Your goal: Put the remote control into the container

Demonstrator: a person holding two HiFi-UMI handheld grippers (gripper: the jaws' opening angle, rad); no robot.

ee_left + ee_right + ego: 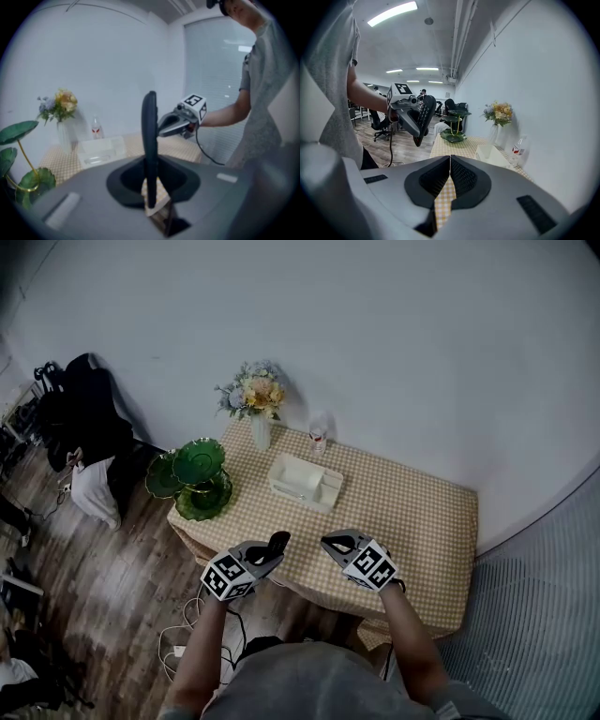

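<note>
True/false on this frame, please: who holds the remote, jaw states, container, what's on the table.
1. The left gripper holds the remote control. True.
2. The right gripper is open. False: its jaws are together, nothing between them.
3. The remote control lies in the container. False: it is upright in the left gripper.
4. A vase of flowers stands on the table. True.
5. The green plates are at the table's right end. False: left end, in the head view.

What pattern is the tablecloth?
The tablecloth is a small yellowish-tan and white gingham check; it shows best in the head view.
</note>
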